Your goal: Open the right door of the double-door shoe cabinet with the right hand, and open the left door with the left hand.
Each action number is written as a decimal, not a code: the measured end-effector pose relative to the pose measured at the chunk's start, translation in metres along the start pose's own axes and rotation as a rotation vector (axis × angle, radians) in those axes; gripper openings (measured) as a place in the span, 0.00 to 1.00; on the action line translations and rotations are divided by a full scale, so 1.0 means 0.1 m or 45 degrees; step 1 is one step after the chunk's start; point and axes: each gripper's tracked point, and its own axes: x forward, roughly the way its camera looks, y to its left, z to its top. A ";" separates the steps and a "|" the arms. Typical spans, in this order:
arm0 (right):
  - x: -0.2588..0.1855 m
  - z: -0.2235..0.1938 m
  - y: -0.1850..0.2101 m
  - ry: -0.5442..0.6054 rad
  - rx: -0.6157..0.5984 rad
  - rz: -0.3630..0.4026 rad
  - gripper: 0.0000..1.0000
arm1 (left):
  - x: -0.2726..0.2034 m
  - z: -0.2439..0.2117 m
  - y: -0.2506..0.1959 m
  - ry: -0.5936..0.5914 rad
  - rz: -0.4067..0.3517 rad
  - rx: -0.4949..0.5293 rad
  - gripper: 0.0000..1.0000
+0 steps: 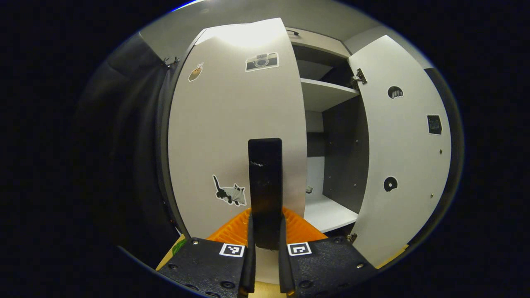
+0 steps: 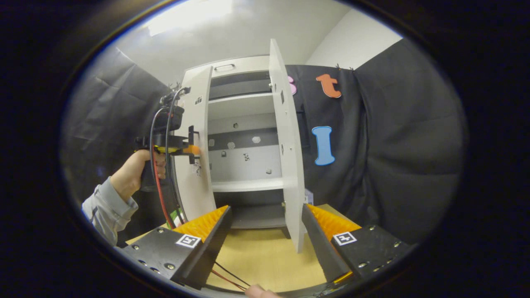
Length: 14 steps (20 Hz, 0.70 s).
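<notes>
The white shoe cabinet stands with both doors swung outward. In the left gripper view, my left gripper is shut on the black upright handle of the left door, which carries stickers. The right door hangs wide open on the right, showing the inner shelves. In the right gripper view, my right gripper is open, its fingers spread wide and holding nothing. The right door shows edge-on just ahead of it. The left gripper, held by a hand, sits at the left door.
The cabinet stands on a light wooden table. Black cloth walls close in behind and to both sides. Cables hang from the left gripper. A grey sleeve shows at the lower left.
</notes>
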 end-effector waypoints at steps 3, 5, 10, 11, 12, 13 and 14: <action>-0.01 0.04 0.03 -0.010 -0.008 -0.005 0.97 | -0.12 -0.01 0.06 0.001 -0.008 0.013 0.23; -0.02 0.06 0.04 -0.019 -0.006 -0.012 1.00 | -0.16 -0.02 0.08 0.012 -0.022 0.004 0.23; -0.02 0.11 0.05 -0.031 0.020 -0.032 0.97 | -0.35 -0.05 0.18 0.004 -0.023 0.001 0.24; -0.01 0.10 0.06 -0.029 0.014 -0.034 0.97 | -0.38 -0.02 0.21 -0.003 -0.021 0.008 0.23; 0.00 0.10 0.08 -0.028 0.005 -0.035 0.97 | -0.39 -0.02 0.23 -0.001 -0.023 0.010 0.23; 0.01 0.08 0.10 -0.027 -0.001 -0.033 0.97 | -0.43 -0.02 0.26 0.000 -0.026 0.008 0.23; 0.01 0.08 0.14 -0.025 -0.003 -0.027 1.00 | -0.45 -0.04 0.29 0.001 -0.026 0.004 0.23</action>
